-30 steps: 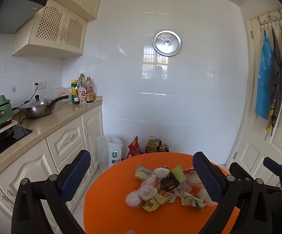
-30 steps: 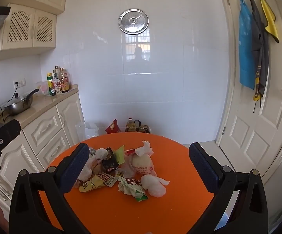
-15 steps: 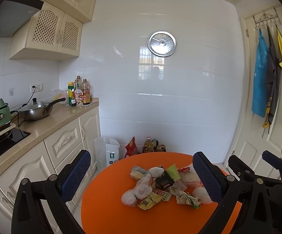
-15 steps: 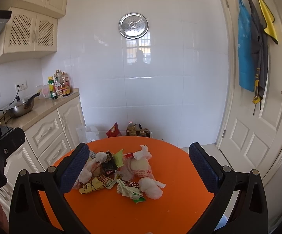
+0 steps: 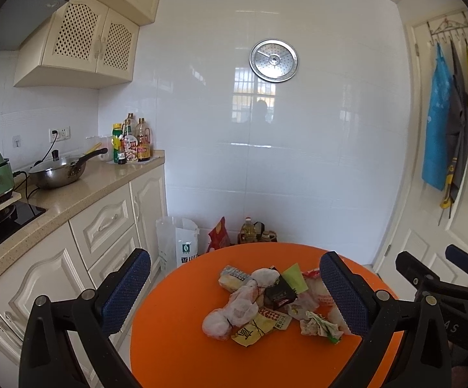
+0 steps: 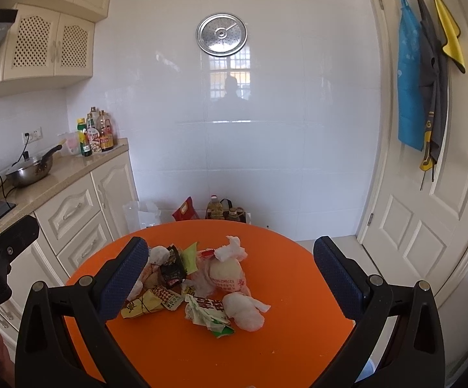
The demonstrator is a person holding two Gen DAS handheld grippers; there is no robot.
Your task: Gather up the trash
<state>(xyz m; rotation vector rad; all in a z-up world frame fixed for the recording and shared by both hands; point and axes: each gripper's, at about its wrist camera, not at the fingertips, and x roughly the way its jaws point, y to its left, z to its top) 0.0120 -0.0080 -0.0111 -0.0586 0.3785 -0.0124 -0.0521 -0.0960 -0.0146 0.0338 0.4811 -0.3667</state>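
Collection not yet begun: both tongs hovering empty over the litter.

Left tongs and right tongs are standing wide apart, gripping nothing. Just beyond them, the heap of crumpled wrappers, tissue wads and snack packets is lying bunched mid-way on the round orange counter, apparently untouched. Farther off, a white plastic bag is standing on the floor by the cream cabinets; every piece is awaiting pickup.
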